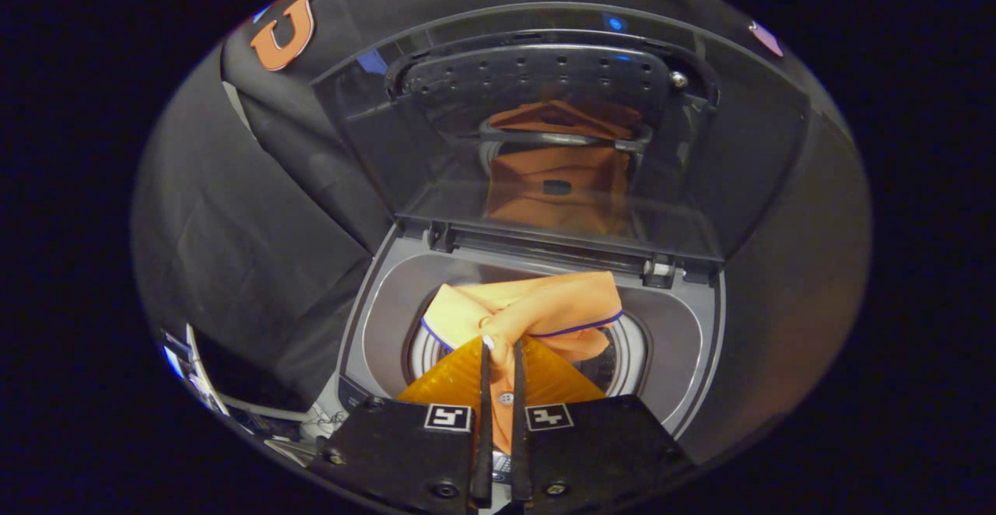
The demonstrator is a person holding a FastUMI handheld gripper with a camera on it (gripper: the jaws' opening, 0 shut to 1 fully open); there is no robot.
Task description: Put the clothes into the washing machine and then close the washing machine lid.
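The gripper (pixel 500 348) is seen hanging over the washing machine (pixel 700 344), and its two fingers (pixel 485 422) are drawn nearly together, with only a thin slot left between them. In that slot a fold of the orange shirt (pixel 537 313) is pinched; cloth is gripped from both sides, and a small white button (pixel 506 398) is caught in view between the fingers.

The shirt is held just above the mouth of the washing machine. Its bunched body is spread ahead of the fingertips, across the far half of the opening, and a dark blue trim line (pixel 580 328) is traced along its collar edge. Beneath the cloth the ribbed metal drum (pixel 622 359) is glimpsed on either side, so the garment is over the drum but whether any of it is resting inside cannot be told.

The grey top deck of the washing machine is wrapped around the opening. Behind the opening, at the machine's back edge, the lid (pixel 560 126) is stood upright, fully raised on its hinges (pixel 657 270). In the lid's glossy dark panel a reflection of the orange shirt is picked up, and a row of small holes is seen near the lid's upper edge.

To the near left of the washing machine, some clutter is noted, too blurred to identify.
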